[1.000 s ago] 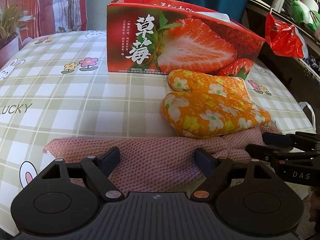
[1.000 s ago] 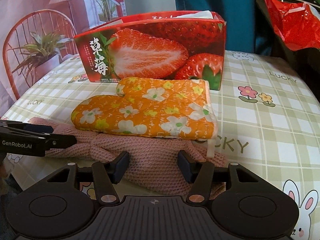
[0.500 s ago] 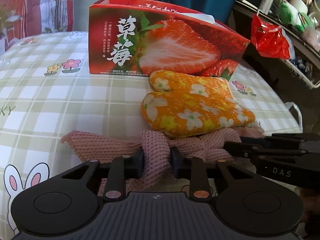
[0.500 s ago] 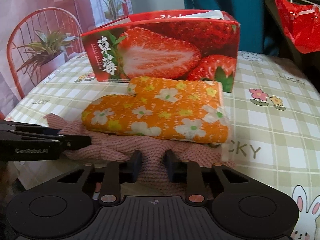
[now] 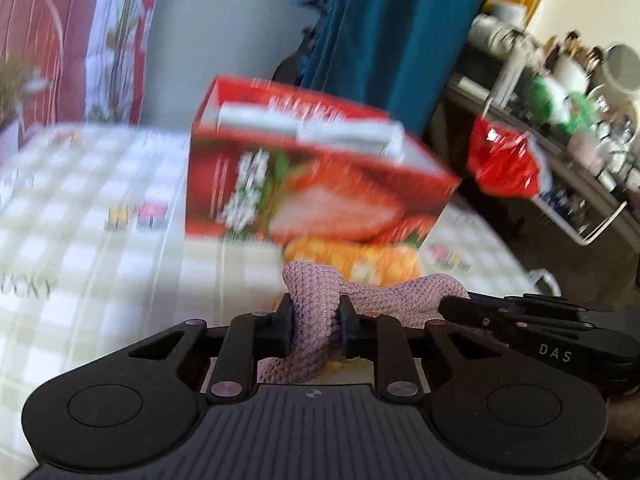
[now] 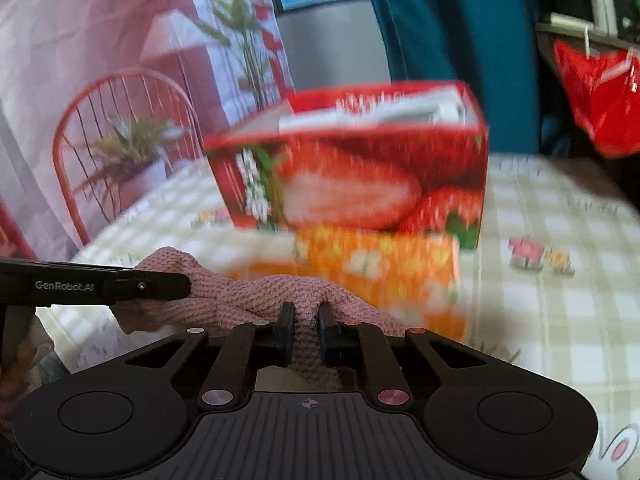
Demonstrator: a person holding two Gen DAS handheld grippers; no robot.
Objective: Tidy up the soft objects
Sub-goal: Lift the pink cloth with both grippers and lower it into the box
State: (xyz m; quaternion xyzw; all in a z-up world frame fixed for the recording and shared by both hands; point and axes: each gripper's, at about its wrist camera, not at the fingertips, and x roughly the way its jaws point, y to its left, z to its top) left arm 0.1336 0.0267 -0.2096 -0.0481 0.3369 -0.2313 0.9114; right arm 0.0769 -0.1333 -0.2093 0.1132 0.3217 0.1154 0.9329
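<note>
Looks like a lived-in home: counter (image 6: 560, 320) under a checked cloth printed with flowers and rabbits, teal curtain (image 5: 380, 40) at the back, cluttered shelf (image 5: 560, 120) of jars and bottles (all blurred), red wire chair (image 6: 120, 120) with a potted plant (image 6: 128, 152).

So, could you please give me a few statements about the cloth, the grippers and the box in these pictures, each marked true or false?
1. Both the left gripper and the right gripper are clamped on the pink knitted cloth. True.
2. The strawberry box lies flat on its side. False: it stands upright with its top open.
3. The orange floral oven mitt lies just in front of the box. True.
4. The tablecloth is plain white. False: it is green and white check with small flowers.
5. The right gripper's jaws stand wide open. False: they pinch a fold of the cloth.
</note>
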